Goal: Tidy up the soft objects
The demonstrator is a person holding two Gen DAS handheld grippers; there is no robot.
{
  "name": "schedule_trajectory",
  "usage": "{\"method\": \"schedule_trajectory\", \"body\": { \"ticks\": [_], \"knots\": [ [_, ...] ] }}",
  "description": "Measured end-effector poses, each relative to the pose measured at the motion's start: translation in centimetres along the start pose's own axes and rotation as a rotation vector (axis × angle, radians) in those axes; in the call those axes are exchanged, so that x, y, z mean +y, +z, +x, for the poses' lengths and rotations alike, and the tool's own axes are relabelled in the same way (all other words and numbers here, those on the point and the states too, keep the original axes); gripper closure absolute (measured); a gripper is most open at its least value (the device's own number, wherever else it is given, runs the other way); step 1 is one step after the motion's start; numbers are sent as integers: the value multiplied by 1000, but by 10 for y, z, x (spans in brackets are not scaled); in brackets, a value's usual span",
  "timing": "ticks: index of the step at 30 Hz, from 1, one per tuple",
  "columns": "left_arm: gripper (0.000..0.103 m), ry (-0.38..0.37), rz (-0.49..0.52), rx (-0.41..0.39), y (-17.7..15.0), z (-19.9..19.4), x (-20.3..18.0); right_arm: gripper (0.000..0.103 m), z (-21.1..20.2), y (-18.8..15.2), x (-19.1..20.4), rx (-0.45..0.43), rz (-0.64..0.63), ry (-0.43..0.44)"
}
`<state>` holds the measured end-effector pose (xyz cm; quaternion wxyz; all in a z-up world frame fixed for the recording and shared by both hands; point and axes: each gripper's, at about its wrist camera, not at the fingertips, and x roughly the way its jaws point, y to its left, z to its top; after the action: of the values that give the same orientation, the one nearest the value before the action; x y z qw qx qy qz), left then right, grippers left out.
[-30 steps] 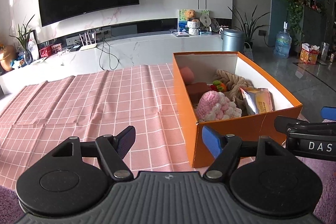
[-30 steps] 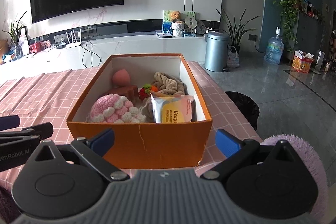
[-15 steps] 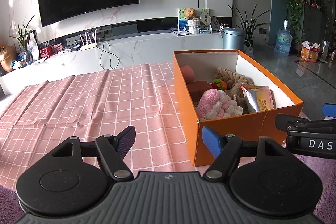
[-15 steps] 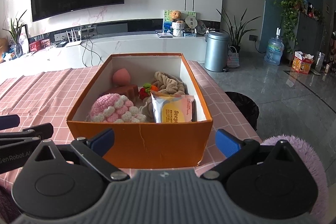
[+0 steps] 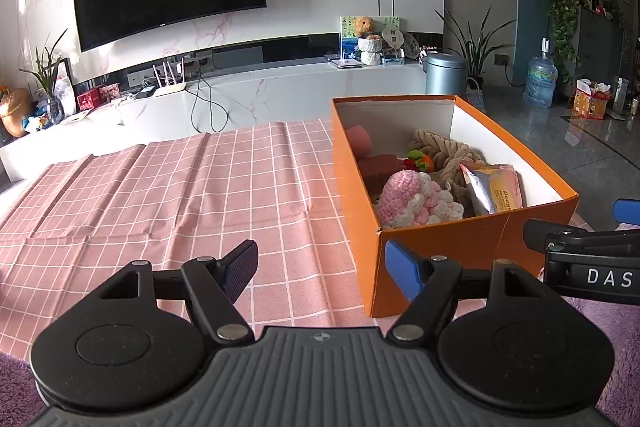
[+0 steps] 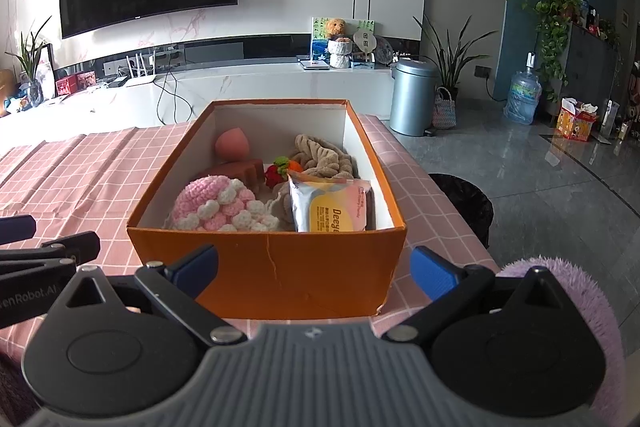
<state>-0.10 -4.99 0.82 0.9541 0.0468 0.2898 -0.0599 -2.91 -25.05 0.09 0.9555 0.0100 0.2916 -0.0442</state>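
A pink checked tablecloth (image 5: 192,195) is covering the table (creased), and the orange box (image 6: 276,267) is sitting on it.

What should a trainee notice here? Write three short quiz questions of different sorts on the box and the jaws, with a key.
1. True or false: the orange box stands on the pink checked tablecloth.
2. Which item lies nearest the box's front wall, on the side of the right gripper? A) wipes packet B) pink sponge C) beige braided cloth
3. Fill in: the left gripper has its jaws ____ with nothing between them.

Key: 1 true; 2 A; 3 open.
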Motion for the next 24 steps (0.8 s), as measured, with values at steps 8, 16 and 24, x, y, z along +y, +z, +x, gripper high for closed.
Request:
{"method": "schedule_trajectory", "body": {
  "ticks": [8,16,24],
  "knots": [
    [18,1,0,-1,0,0,0,3,0,0,0,0,0,0],
    [18,0,4,-3,1,-2,0,3,0,0,0,0,-1,0],
    [18,-2,3,-2,1,-2,-1,3,0,0,0,0,-1,0]
  ]
}}
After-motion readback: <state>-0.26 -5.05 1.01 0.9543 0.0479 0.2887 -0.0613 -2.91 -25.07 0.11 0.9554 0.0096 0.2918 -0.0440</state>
